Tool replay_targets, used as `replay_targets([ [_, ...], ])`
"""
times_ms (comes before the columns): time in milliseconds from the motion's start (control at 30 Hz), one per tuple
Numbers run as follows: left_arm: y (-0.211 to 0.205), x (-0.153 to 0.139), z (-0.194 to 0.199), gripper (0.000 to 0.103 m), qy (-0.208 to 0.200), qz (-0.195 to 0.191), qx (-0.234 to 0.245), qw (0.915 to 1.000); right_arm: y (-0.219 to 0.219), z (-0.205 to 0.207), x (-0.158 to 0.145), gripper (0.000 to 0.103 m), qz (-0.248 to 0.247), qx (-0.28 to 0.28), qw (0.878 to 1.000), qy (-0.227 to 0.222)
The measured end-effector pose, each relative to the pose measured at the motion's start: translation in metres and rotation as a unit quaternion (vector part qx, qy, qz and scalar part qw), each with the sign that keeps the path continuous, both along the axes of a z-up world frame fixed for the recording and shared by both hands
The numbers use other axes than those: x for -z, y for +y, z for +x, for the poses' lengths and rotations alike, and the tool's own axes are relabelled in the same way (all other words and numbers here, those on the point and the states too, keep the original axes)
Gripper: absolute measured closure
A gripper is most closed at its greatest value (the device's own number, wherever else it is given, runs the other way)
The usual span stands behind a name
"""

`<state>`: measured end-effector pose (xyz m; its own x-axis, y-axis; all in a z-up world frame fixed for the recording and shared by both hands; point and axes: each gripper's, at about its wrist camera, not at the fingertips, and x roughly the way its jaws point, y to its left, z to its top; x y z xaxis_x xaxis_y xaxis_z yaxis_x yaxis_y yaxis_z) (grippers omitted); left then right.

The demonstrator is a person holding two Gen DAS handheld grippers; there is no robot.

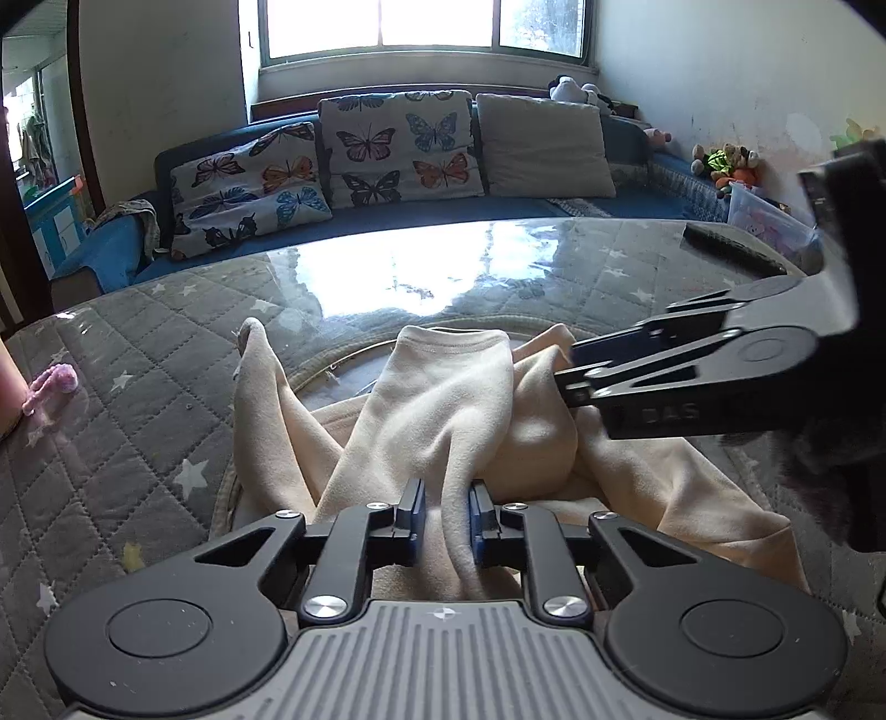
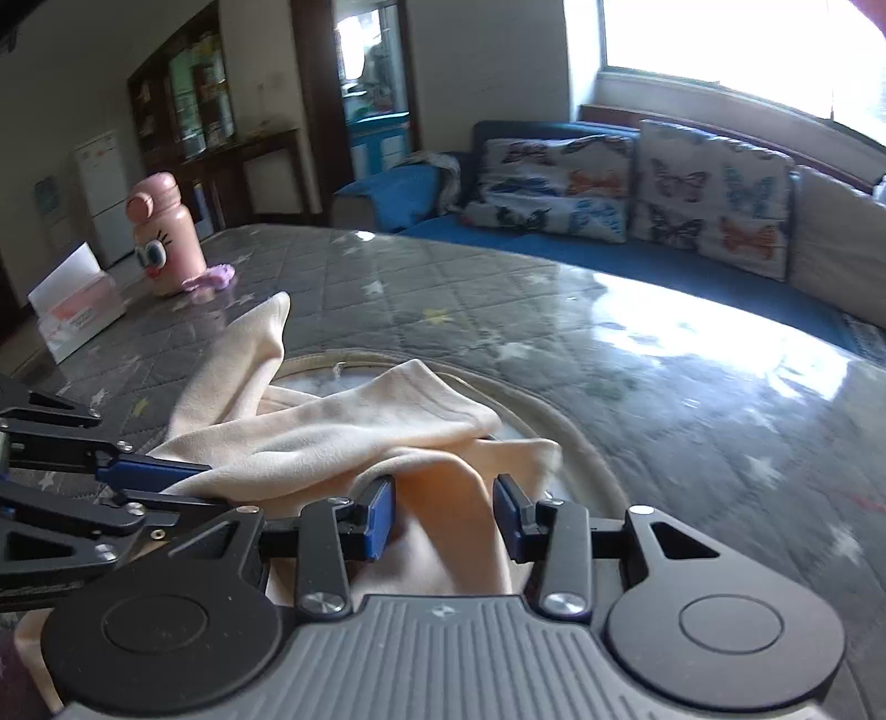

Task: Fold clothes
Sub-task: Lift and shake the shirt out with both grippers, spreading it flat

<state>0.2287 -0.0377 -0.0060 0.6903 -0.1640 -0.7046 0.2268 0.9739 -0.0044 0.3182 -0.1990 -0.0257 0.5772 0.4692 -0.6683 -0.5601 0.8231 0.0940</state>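
- Lying in a rumpled heap on the desk (image 1: 138,343), the cream garment (image 1: 443,399) is what we are looking at first; one cuffed end is standing up in a peak, and another narrow end (image 2: 266,327) is trailing off toward the far left.
- We are seeing the garment partly covering a round inset ring (image 2: 554,421) in the desk's grey quilted, star-printed cover under a glossy clear sheet.
- We are pinching a fold of the cloth with the left gripper (image 1: 446,512): its blue pads are drawn in close on either side of the fold and pressing it.
- We are holding the right gripper (image 2: 446,512) around another ridge of the cloth, but its jaws are standing noticeably apart, with a gap showing beside the fabric, so it is not clamping yet.
- In the left wrist view we are seeing the right gripper coming in from the right with its tips against the cloth.
- Farther out, a pink bottle (image 2: 158,232) with a cartoon face is standing at the far left of the desk, just beside a small purple thing (image 2: 213,277), with a tissue box (image 2: 75,310) near it.
- Beyond the desk we are seeing a blue sofa (image 1: 387,213) carrying butterfly cushions (image 1: 387,144), under a bright window (image 1: 421,27).
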Motion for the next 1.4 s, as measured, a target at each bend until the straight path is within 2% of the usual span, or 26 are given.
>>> replay_targets([
  [100, -0.002, 0.001, 0.003, 0.082, 0.000, 0.000, 0.004, 1.0000, 0.009, 0.008, 0.002, 0.066, 0.007, -0.008, 1.000, 0.009],
  [133, -0.003, 0.002, 0.004, 0.082, 0.000, 0.000, 0.005, 1.0000, 0.009, 0.009, 0.003, 0.071, 0.008, -0.008, 1.000, 0.012],
  [167, -0.004, 0.002, 0.004, 0.083, 0.000, -0.001, 0.006, 1.0000, 0.009, 0.009, 0.003, 0.083, 0.009, -0.008, 1.000, 0.014],
  [233, -0.002, 0.001, 0.003, 0.088, -0.003, -0.004, 0.004, 1.0000, 0.007, 0.005, 0.001, 0.098, 0.012, -0.007, 1.000, 0.013],
  [267, 0.000, 0.000, 0.002, 0.095, -0.006, -0.005, 0.001, 1.0000, 0.005, 0.001, -0.002, 0.098, 0.009, -0.001, 1.000, 0.006],
  [467, 0.029, -0.025, -0.025, 0.097, -0.042, -0.034, -0.041, 0.9977, -0.018, -0.028, -0.029, 0.099, 0.015, 0.040, 0.999, -0.030],
  [667, 0.083, -0.045, -0.072, 0.097, -0.063, -0.075, -0.106, 0.9895, -0.057, -0.068, -0.052, 0.099, 0.002, 0.122, 0.991, -0.060],
  [800, 0.121, -0.045, -0.105, 0.097, -0.055, -0.105, -0.145, 0.9823, -0.086, -0.094, -0.065, 0.099, 0.001, 0.178, 0.981, -0.075],
  [1000, 0.164, -0.032, -0.151, 0.097, -0.025, -0.135, -0.186, 0.9729, -0.134, -0.137, -0.064, 0.099, 0.015, 0.258, 0.964, -0.063],
  [1100, 0.180, -0.019, -0.165, 0.097, -0.003, -0.135, -0.206, 0.9692, -0.157, -0.160, -0.047, 0.099, 0.020, 0.288, 0.957, -0.028],
  [1233, 0.182, -0.012, -0.170, 0.092, 0.007, -0.107, -0.221, 0.9693, -0.168, -0.169, -0.021, 0.096, 0.016, 0.308, 0.951, 0.013],
  [1300, 0.182, -0.014, -0.175, 0.090, 0.004, -0.095, -0.220, 0.9708, -0.173, -0.173, -0.014, 0.090, 0.020, 0.318, 0.948, 0.025],
  [1333, 0.182, -0.015, -0.178, 0.089, 0.001, -0.091, -0.216, 0.9722, -0.175, -0.175, -0.011, 0.083, 0.022, 0.322, 0.946, 0.029],
  [1400, 0.179, -0.018, -0.183, 0.077, -0.007, -0.074, -0.212, 0.9745, -0.179, -0.182, -0.011, 0.080, 0.023, 0.324, 0.945, 0.030],
])
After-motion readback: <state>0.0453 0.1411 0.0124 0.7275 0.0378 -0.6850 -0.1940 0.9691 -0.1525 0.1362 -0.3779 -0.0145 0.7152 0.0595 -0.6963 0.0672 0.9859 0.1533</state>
